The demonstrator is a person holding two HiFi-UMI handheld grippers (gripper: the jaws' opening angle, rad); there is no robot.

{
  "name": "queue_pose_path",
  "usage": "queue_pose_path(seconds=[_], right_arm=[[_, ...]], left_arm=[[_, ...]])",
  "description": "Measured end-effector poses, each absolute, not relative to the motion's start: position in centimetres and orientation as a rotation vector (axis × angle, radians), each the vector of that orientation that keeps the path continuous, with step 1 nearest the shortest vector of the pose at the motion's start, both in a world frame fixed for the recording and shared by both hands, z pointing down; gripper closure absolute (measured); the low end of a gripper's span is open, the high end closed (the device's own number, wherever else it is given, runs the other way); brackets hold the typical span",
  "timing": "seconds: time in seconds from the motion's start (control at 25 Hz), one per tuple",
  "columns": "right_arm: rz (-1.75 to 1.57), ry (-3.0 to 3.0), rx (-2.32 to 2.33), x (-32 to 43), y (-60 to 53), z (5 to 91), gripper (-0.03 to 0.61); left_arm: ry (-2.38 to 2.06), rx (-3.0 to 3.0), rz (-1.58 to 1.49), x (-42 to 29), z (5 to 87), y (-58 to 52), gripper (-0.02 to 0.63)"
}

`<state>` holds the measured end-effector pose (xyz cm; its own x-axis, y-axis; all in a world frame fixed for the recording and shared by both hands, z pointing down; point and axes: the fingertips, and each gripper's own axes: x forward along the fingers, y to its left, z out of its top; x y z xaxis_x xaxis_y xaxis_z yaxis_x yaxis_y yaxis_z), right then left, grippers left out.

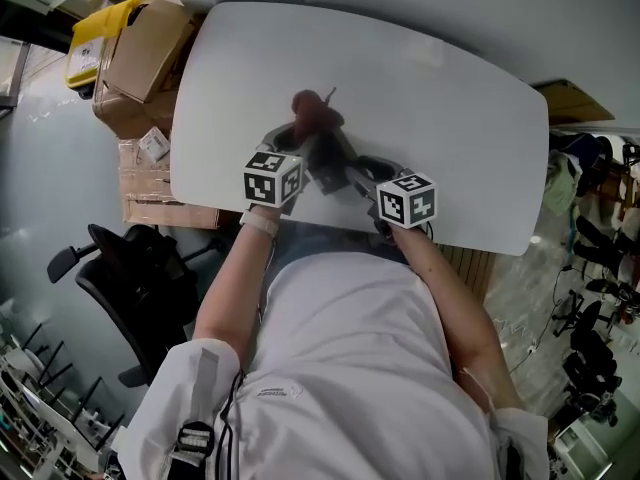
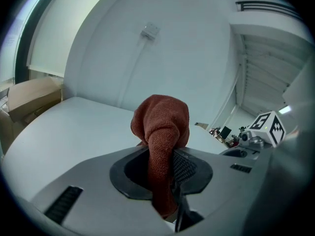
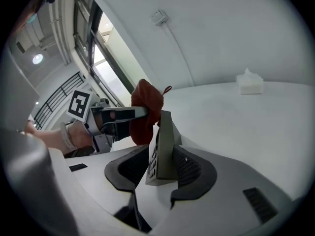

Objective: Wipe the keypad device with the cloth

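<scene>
In the head view both grippers hang over the near edge of the white table [image 1: 430, 118]. My left gripper [image 1: 303, 133] is shut on a rust-red cloth [image 1: 316, 108], which bunches up above its jaws [image 2: 162, 127]. My right gripper [image 3: 160, 170] is shut on the grey keypad device [image 3: 165, 141], which stands on edge with its button face turned left. The cloth [image 3: 145, 107] rests against the device's top left edge, with the left gripper [image 3: 123, 114] behind it. From the head camera the device [image 1: 328, 163] is a dark shape between the two marker cubes.
A small white box [image 3: 250, 82] sits far back on the table. Cardboard boxes [image 1: 140, 58] and a yellow bin [image 1: 95, 33] stand left of the table. A black office chair [image 1: 130, 278] is at the person's left. The right gripper's marker cube [image 2: 269, 127] is close by.
</scene>
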<state>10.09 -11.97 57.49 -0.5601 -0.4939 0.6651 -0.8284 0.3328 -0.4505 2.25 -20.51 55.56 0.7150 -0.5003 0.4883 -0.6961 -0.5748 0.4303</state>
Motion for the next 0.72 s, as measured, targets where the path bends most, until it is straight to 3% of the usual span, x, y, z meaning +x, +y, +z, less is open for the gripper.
queue_pose_path(seconds=[0.08, 0.72], right_arm=[[1.070, -2.168, 1.182, 10.4, -12.1, 57.7, 0.458], [1.114, -2.148, 1.222, 10.6, -12.4, 57.4, 0.461]], left_arm=[[-0.871, 2.307, 0.422, 2.8, 56.1, -20.8, 0.537], [-0.881, 2.249, 0.332, 2.5, 59.5, -20.4, 0.537]])
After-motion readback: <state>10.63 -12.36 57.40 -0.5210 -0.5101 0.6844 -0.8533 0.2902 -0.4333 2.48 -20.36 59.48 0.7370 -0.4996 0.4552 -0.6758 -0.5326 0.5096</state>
